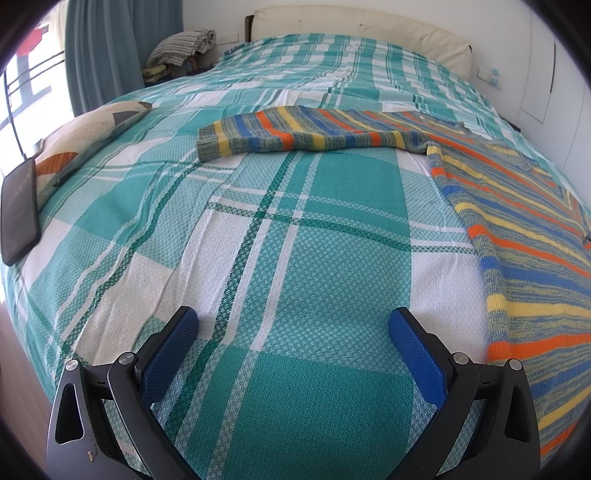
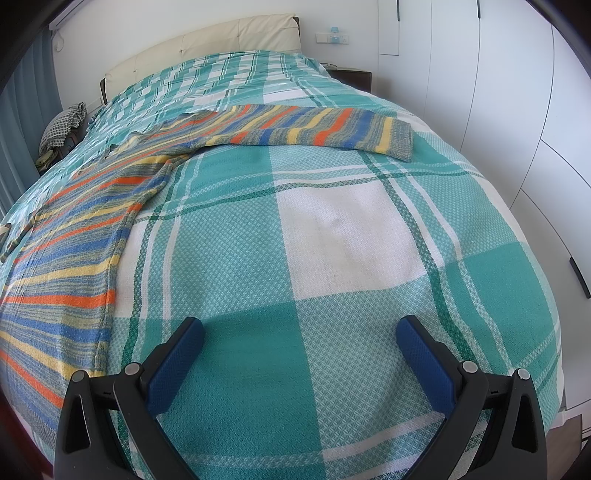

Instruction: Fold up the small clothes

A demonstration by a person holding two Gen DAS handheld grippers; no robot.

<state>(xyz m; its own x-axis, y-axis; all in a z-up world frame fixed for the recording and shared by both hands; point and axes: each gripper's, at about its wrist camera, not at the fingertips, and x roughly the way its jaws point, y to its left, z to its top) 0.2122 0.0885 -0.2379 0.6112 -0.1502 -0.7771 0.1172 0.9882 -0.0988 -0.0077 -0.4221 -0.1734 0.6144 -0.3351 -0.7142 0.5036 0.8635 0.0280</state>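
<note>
A striped knit sweater (image 1: 532,258) in orange, blue, yellow and grey lies flat on the bed. In the left wrist view its body is at the right and one sleeve (image 1: 295,134) stretches left across the bed. In the right wrist view the sweater (image 2: 62,266) body is at the left and the other sleeve (image 2: 325,129) stretches right. My left gripper (image 1: 293,325) is open and empty above bare bedspread, left of the sweater's body. My right gripper (image 2: 300,334) is open and empty above bare bedspread, right of the body.
The bed is covered by a teal and white plaid bedspread (image 1: 314,229). A patterned pillow (image 1: 85,136) and a dark phone (image 1: 18,206) lie at the bed's left edge. A cream headboard (image 1: 354,29) is at the far end. White wardrobe doors (image 2: 517,110) stand at the right.
</note>
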